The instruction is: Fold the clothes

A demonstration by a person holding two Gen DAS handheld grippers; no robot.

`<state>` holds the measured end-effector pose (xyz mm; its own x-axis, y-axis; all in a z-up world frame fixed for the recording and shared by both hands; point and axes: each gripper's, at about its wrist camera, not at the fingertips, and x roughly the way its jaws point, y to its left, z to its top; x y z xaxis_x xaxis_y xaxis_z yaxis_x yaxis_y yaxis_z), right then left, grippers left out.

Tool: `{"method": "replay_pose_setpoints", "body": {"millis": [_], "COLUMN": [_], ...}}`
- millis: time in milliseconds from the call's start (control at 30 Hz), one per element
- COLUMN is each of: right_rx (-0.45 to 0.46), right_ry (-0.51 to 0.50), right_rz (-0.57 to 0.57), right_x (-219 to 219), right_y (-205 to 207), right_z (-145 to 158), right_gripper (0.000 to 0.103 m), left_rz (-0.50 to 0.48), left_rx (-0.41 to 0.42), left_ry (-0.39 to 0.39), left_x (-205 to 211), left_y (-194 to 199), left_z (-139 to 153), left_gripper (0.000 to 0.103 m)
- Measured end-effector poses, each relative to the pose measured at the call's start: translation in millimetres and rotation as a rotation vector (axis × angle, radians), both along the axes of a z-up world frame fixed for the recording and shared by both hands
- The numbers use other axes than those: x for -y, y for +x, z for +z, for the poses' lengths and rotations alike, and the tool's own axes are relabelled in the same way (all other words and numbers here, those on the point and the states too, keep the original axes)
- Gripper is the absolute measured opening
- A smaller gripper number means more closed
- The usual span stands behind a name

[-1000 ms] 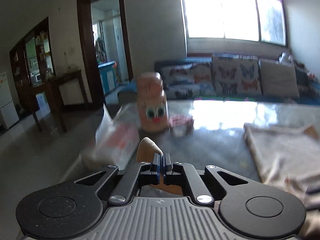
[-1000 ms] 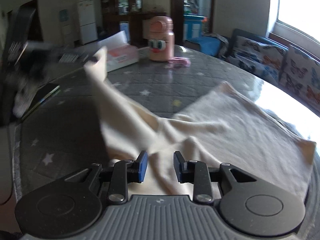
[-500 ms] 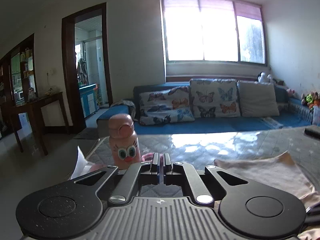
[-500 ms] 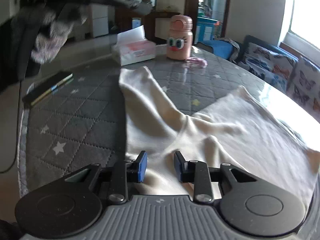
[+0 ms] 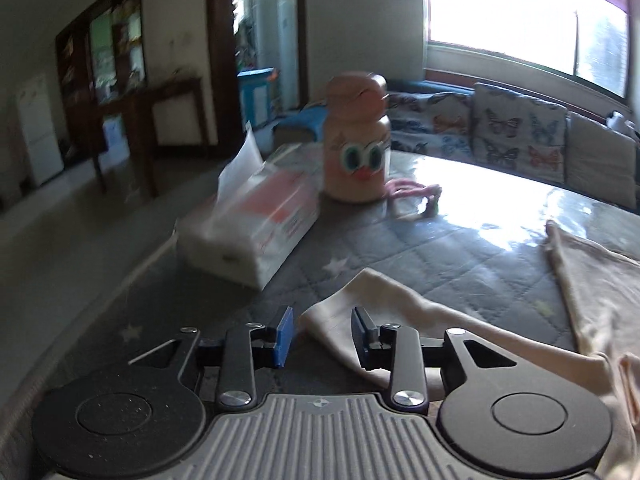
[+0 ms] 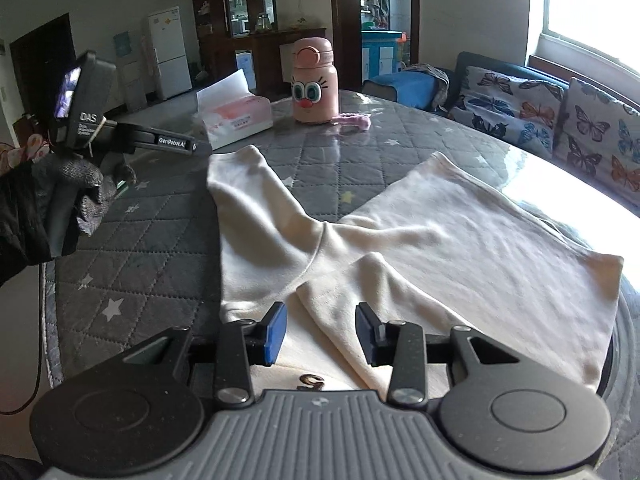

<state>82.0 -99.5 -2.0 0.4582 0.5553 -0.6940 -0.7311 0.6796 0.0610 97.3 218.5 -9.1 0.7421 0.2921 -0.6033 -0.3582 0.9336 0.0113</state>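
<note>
A cream long-sleeved garment point(image 6: 432, 236) lies spread on the grey quilted table point(image 6: 140, 240). One sleeve point(image 6: 248, 196) stretches left toward the tissue box; its cuff point(image 5: 360, 292) lies flat just ahead of my left gripper point(image 5: 322, 338), which is open with nothing between its fingers. My right gripper point(image 6: 320, 332) is open above the garment's near edge, with a fold of cloth running between its fingers point(image 6: 368, 334). In the right wrist view the left gripper point(image 6: 160, 142) shows at the left, held by a gloved hand point(image 6: 48, 204).
A tissue box point(image 6: 236, 114) point(image 5: 256, 220) and a pink bottle with cartoon eyes point(image 6: 314, 82) point(image 5: 358, 148) stand at the far side, a pink strap point(image 6: 352, 120) beside them. The table's rim point(image 6: 50, 320) runs at left. A sofa with butterfly cushions point(image 6: 560, 120) is beyond.
The left gripper let go of the sleeve, opened, and came down behind the cuff. The sleeve, lifted a second ago, now lies flat. The right gripper stayed open over the near edge.
</note>
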Motion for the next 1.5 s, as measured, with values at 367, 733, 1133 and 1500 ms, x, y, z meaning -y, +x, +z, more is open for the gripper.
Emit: {"method": "replay_pose_setpoints", "body": {"millis": [367,733,1133,1500], "right_rx": [-0.012,-0.018,-0.007,-0.058], "right_ry": [0.001,0.063,0.127,0.145], "right_rz": [-0.023,-0.121,-0.283,-0.399], "right_x": [5,39,105,148], "right_y": [-1,-1,0,1], "right_z": [-2,7,14,0], "right_gripper": [0.038,0.038,0.038,0.038], "left_rz": [0.023,-0.164,-0.675,-0.876], "left_rx": [-0.026,0.176,0.255,0.083], "left_ry": [-0.083,-0.058,-0.129,-0.070], "left_x": [-10,58,211,238], "left_y": [11,-2,-18,-38], "left_z": [-20,61,98,53], "left_gripper": [0.005,0.003,0.003,0.013]}}
